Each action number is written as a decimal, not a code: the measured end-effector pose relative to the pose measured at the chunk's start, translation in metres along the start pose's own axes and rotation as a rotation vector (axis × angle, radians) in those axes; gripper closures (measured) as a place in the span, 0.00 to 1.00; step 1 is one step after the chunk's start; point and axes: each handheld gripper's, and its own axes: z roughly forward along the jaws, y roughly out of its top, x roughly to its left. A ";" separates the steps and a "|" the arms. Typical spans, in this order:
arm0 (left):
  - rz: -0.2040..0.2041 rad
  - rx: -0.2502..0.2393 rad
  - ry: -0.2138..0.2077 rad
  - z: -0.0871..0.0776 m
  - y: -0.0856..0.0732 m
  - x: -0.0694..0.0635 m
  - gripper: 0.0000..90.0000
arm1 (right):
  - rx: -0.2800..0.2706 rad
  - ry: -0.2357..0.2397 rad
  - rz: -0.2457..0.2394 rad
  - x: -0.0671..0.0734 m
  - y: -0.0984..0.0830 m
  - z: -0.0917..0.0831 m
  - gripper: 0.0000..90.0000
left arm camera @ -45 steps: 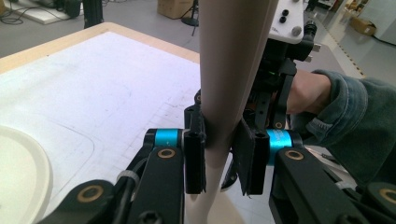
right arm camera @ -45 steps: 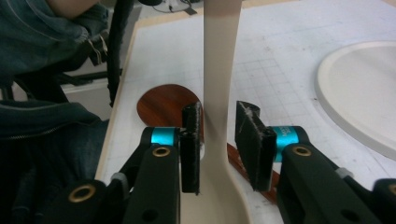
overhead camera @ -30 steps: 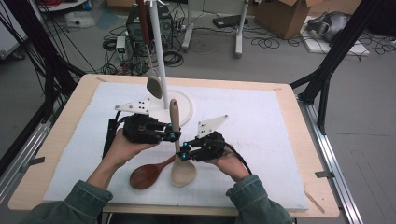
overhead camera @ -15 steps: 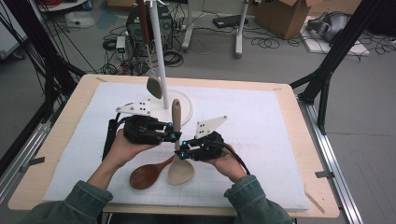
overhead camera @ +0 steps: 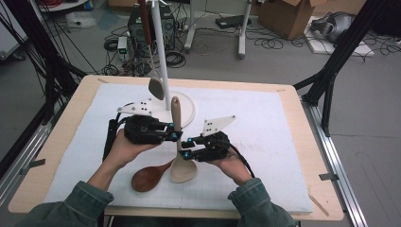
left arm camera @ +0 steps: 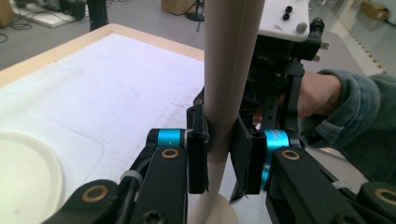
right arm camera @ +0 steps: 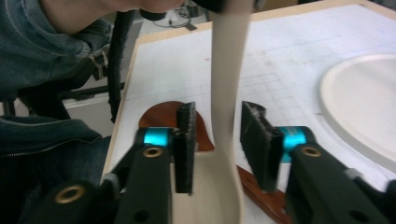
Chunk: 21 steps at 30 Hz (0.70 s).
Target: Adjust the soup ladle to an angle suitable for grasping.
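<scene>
Tabletop point(overhead camera: 283, 142): white mat. Pale spoon point(overhead camera: 177, 137): handle clamped in left tool point(overhead camera: 177, 136), bowl low beside brown spoon point(overhead camera: 146, 176). Right tool point(overhead camera: 188, 147): jaws just parted, straddling spoon neck without contact. Keep left grip firm before withdrawing right.

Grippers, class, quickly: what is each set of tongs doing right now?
Left gripper: shut on the pale spoon.
Right gripper: open, tongs just widened, spoon handle between them but unpressed.

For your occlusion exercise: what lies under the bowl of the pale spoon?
The brown spoon lies on the white mat beneath the pale spoon. Its handle end is covered, as is any contact between them.
</scene>
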 end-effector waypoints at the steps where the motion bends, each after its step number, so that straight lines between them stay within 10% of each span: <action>1: -0.001 -0.003 -0.004 -0.001 0.001 0.000 0.85 | -0.007 -0.010 0.003 -0.001 -0.001 -0.003 0.65; 21: 0.017 -0.017 0.023 -0.026 0.012 0.003 0.86 | -0.003 -0.207 0.099 -0.006 -0.027 -0.071 0.39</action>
